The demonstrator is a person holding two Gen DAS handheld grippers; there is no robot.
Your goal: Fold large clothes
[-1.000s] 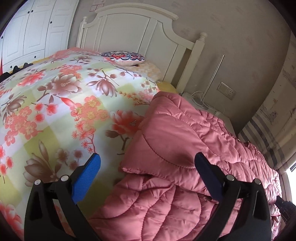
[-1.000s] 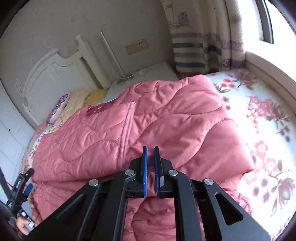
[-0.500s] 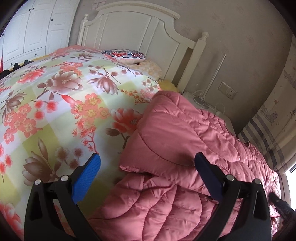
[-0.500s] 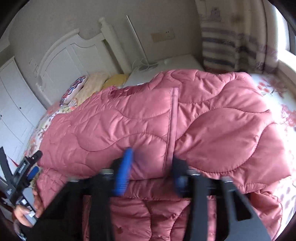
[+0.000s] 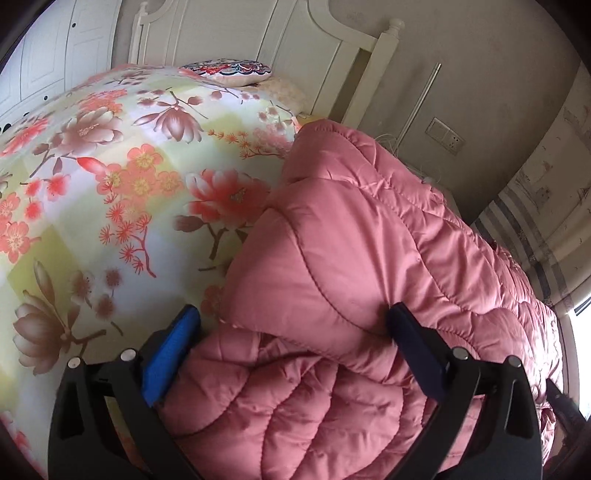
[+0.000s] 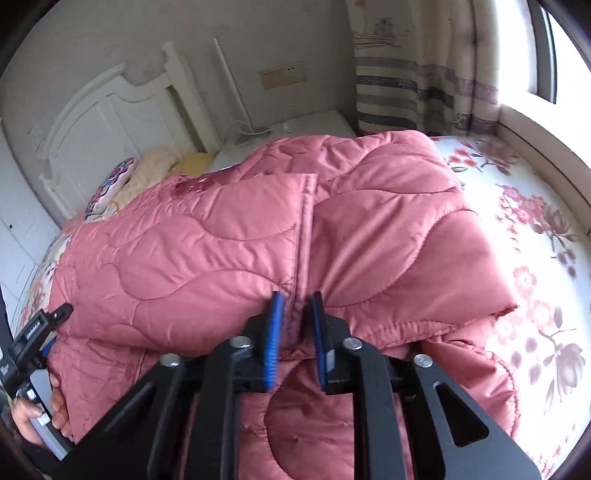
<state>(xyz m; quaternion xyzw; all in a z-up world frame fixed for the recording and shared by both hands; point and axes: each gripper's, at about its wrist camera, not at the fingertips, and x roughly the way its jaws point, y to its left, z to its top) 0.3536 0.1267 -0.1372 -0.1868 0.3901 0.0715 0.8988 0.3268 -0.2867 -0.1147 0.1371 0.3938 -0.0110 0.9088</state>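
Observation:
A pink quilted jacket [image 5: 369,240] lies folded over itself on the flowered bedspread [image 5: 92,206]. My left gripper [image 5: 291,332] is open wide and straddles the jacket's near corner; its right finger [image 5: 413,347] touches the upper layer. In the right wrist view the jacket [image 6: 207,258] fills the middle. My right gripper [image 6: 295,325] pinches the raised front seam [image 6: 306,229] at the folded edge, and its jaws are opening, with the fold between the blue pads. The left gripper [image 6: 33,332] and the hand [image 6: 37,413] holding it show at the left edge.
A white headboard [image 5: 295,33] and pillows [image 5: 229,70] stand at the bed's head. A bedside table [image 6: 295,129] with a lamp rod, a wall socket [image 6: 282,75] and striped curtains [image 6: 417,74] lie beyond the jacket. Bare bedspread [image 6: 535,229] shows to the right.
My left gripper has moved forward and down, so the jacket's corner now sits between its fingers. My right gripper went from shut to wide apart, then narrowed onto the jacket's seam fold.

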